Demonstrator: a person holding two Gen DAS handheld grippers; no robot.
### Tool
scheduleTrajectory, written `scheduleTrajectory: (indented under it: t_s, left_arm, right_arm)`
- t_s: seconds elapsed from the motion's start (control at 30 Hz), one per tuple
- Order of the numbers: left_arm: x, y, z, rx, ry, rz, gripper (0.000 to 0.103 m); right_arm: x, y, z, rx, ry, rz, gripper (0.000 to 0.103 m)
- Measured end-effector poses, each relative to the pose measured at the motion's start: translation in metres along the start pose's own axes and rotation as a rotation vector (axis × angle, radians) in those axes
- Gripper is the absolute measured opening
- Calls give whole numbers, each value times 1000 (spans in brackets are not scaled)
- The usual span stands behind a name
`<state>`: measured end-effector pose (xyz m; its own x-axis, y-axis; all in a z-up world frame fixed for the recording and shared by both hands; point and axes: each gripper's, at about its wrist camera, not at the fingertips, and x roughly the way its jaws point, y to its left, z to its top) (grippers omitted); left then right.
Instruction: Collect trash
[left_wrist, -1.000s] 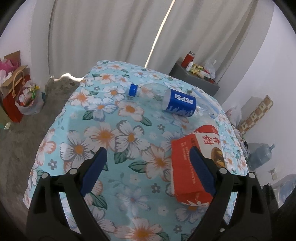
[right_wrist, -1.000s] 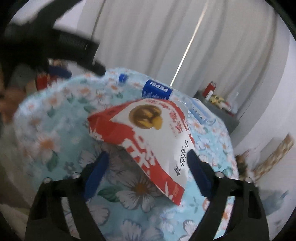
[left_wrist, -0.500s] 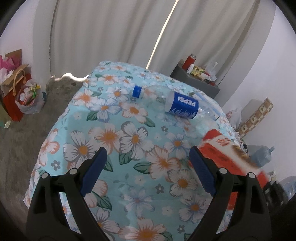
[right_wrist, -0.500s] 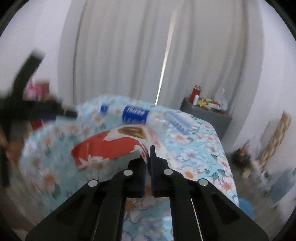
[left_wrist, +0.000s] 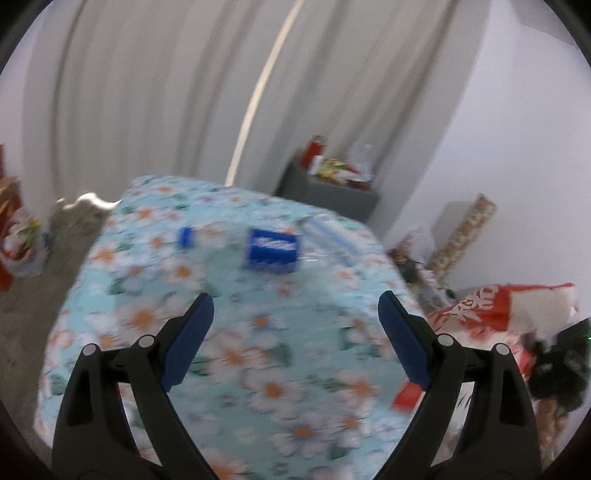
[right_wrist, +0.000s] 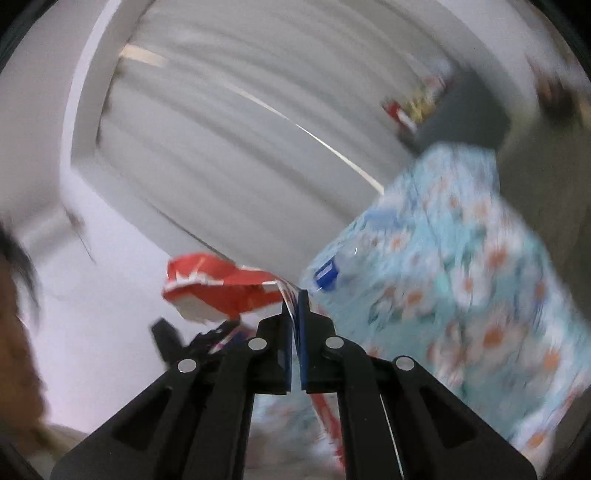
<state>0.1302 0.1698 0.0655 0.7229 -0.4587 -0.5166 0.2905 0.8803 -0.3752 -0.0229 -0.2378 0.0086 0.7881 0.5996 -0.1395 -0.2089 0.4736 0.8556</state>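
My right gripper (right_wrist: 294, 299) is shut on the edge of a red and white snack bag (right_wrist: 221, 291) and holds it in the air, off to the right of the table; the view is tilted and blurred. The bag also shows in the left wrist view (left_wrist: 491, 310), beyond the table's right edge. My left gripper (left_wrist: 295, 310) is open and empty above the floral tablecloth (left_wrist: 236, 354). A clear Pepsi bottle (left_wrist: 273, 251) with a blue cap lies on its side on the far part of the table, ahead of the left gripper.
A flat blue-striped package (left_wrist: 332, 236) lies at the table's far right. A grey side table (left_wrist: 332, 192) with a red can and clutter stands by the curtains. Bags sit on the floor at the left (left_wrist: 22, 240). Boxes and clutter lie right of the table.
My right gripper closed on the snack bag, lifted it off the table and swung it away to the right, tilting sharply. My left gripper rose and moved slightly; it stays open.
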Motion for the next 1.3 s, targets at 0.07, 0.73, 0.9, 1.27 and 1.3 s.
scheduleTrajectory:
  t_s: [0.07, 0.73, 0.9, 1.27, 1.3]
  left_arm:
    - [6, -20, -1, 31, 5, -61, 82]
    - [159, -132, -22, 273, 359, -282, 29]
    - [161, -130, -48, 292, 506, -406, 19]
    - [125, -130, -113, 411, 507, -356, 17]
    - [126, -130, -115, 410, 509, -353, 18]
  right_arm:
    - [0, -25, -10, 83, 47, -17, 3]
    - [-6, -63, -25, -1, 115, -191, 3]
    - [2, -84, -14, 49, 102, -203, 3]
    - [26, -129, 7, 128, 186, -353, 11]
    - [23, -132, 9, 135, 191, -388, 11]
